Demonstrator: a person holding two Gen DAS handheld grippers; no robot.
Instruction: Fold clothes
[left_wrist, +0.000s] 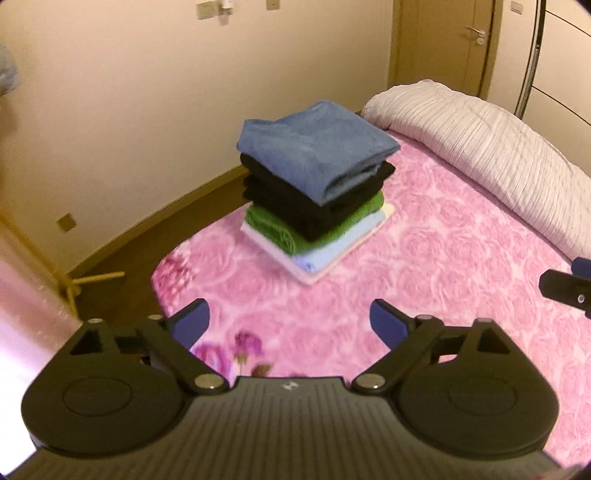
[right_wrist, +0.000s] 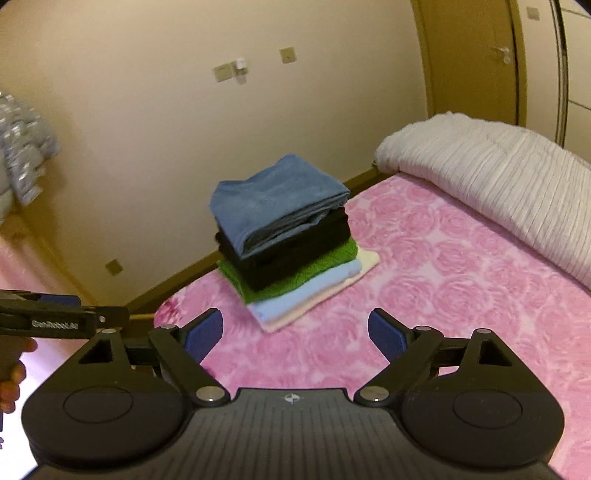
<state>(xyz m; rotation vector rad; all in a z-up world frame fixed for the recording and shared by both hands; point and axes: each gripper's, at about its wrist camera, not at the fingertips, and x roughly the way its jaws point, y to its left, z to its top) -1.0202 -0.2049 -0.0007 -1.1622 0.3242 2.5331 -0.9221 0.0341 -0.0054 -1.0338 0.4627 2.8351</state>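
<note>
A stack of folded clothes (left_wrist: 314, 184) sits on the pink rose-patterned bed (left_wrist: 424, 295), near its far left corner. A blue garment (left_wrist: 314, 147) is on top, then black, green, light blue and cream pieces. The stack also shows in the right wrist view (right_wrist: 284, 236). My left gripper (left_wrist: 290, 325) is open and empty, held above the bed short of the stack. My right gripper (right_wrist: 295, 336) is open and empty, also short of the stack. The right gripper's tip shows at the right edge of the left wrist view (left_wrist: 569, 288). The left gripper shows at the left of the right wrist view (right_wrist: 55, 321).
A rolled white ribbed duvet (left_wrist: 498, 155) lies along the bed's far right side. A beige wall (left_wrist: 129, 110) and wooden floor (left_wrist: 122, 254) lie to the left of the bed. A door (left_wrist: 443, 40) stands at the back. A grey garment (right_wrist: 22, 158) hangs at left.
</note>
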